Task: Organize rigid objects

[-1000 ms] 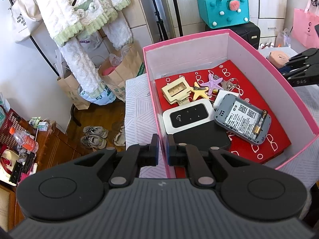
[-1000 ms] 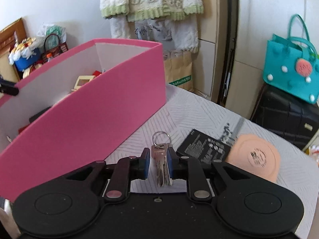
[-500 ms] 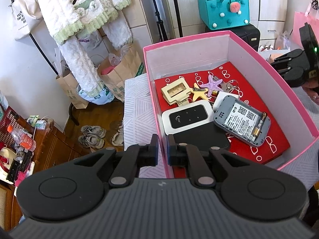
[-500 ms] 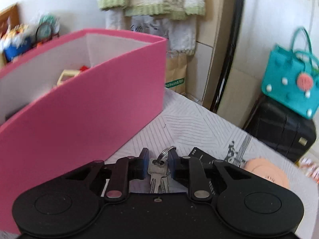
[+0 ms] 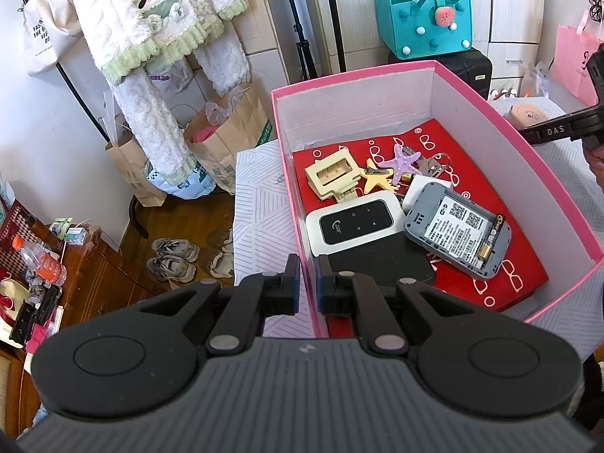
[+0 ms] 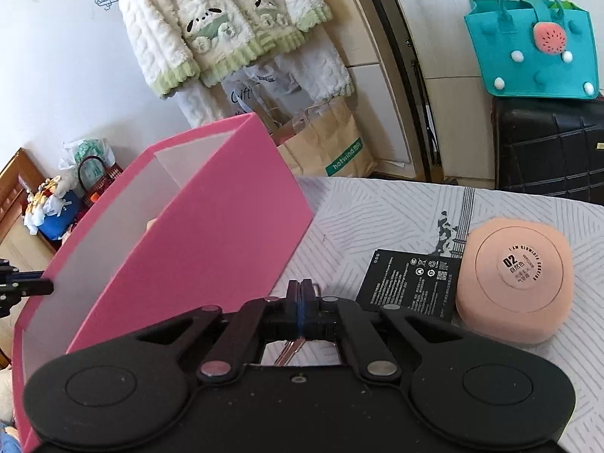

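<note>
A pink box point(image 5: 528, 158) stands on the table and holds a white router point(image 5: 353, 222), a grey open-backed device point(image 5: 458, 228), a cream clip point(image 5: 332, 173), star clips point(image 5: 404, 158) and a black slab point(image 5: 381, 264). My left gripper point(image 5: 308, 287) is shut on the box's near wall, one finger on each side. My right gripper point(image 6: 302, 294) is shut on a bunch of keys point(image 6: 290, 351), lifted beside the box's outer wall point(image 6: 196, 249). A black battery point(image 6: 409, 283) and a peach compact point(image 6: 515, 283) lie on the cloth to its right.
The right gripper's body shows at the right edge of the left wrist view point(image 5: 562, 128). A teal bag point(image 6: 536, 37) sits on a black suitcase point(image 6: 547, 147) behind the table. Paper bags point(image 5: 230, 132), hanging fleece clothes and shoes point(image 5: 173, 256) are on the left.
My right gripper closed fully on the keys and lifted them off the cloth, turning right. My left gripper has stayed clamped on the box wall.
</note>
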`<state>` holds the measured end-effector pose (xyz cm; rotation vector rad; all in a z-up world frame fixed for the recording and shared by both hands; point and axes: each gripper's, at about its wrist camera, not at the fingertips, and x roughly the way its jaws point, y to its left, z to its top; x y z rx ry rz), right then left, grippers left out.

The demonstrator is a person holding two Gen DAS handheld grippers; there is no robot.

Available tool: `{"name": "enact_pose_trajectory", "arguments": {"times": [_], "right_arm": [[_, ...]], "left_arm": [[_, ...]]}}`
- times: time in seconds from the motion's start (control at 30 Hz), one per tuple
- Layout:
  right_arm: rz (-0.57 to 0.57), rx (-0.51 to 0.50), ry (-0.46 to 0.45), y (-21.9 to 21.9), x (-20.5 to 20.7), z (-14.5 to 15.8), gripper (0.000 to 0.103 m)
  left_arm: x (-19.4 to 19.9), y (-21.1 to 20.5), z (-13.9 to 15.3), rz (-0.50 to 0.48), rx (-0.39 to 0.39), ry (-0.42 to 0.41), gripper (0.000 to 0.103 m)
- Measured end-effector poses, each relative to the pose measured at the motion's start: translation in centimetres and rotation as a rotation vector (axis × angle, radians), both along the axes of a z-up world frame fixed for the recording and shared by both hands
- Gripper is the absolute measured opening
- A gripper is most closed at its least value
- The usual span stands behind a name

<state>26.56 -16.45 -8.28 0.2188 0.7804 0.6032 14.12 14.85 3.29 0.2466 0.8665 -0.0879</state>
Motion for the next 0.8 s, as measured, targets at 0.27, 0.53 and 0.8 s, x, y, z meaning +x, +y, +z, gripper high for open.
{"name": "enact_pose_trajectory", "arguments": {"times": [0.27, 0.53, 0.8], "right_arm": [[0.019, 0.007, -0.044, 0.1, -1.9, 2.7, 0.002], [0.009, -0.138, -0.075, 1.6, -1.6, 1.9, 0.011], [-0.032, -0.185, -0.070, 2.8, 0.3, -0.8, 0.007]], "left_arm": [[0.0, 0.0, 0.0, -0.003, 0.002, -0.001, 0.007], [0.0, -0.2, 0.0, -0.003, -0.004, -0.005, 0.007], [-0.3, -0.8, -0.3, -0.041, 0.064, -0.003, 0.006]]}}
